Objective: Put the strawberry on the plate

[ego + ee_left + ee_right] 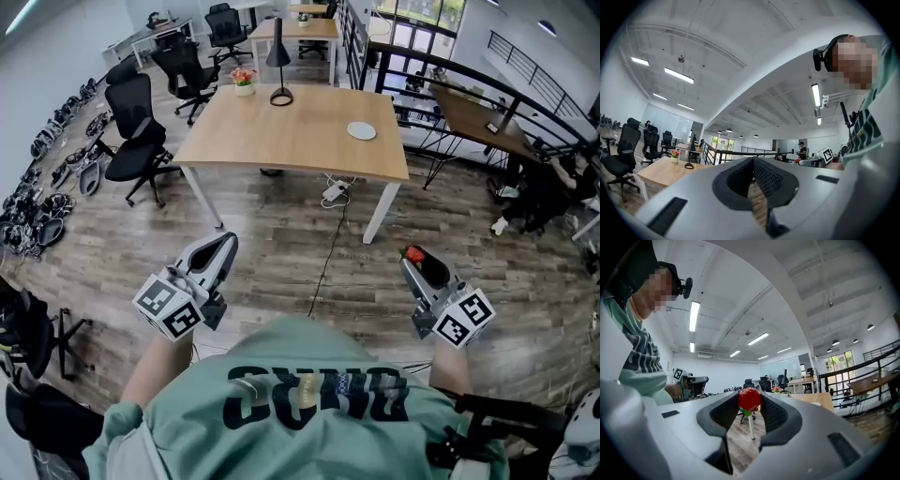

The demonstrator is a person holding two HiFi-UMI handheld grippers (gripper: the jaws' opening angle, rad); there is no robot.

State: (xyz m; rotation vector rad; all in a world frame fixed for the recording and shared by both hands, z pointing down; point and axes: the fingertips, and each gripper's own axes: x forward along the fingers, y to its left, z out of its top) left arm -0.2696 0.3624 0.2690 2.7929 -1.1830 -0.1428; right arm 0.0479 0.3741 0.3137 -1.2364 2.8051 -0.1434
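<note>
While over floor [272, 246], strawberry [749, 399] in tool [412, 258]

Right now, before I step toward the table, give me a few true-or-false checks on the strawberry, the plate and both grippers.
1. The right gripper is shut on the strawberry. True.
2. The strawberry already lies on the plate. False: the plate is bare, and the strawberry is between the right gripper's jaws.
3. The left gripper carries a second strawberry. False: its jaws are together with nothing between them.
4. The plate shares the wooden table with a black lamp. True.
5. The plate touches the flowerpot. False: the plate is near the table's right end, and the flowerpot is at its far left corner.
</note>
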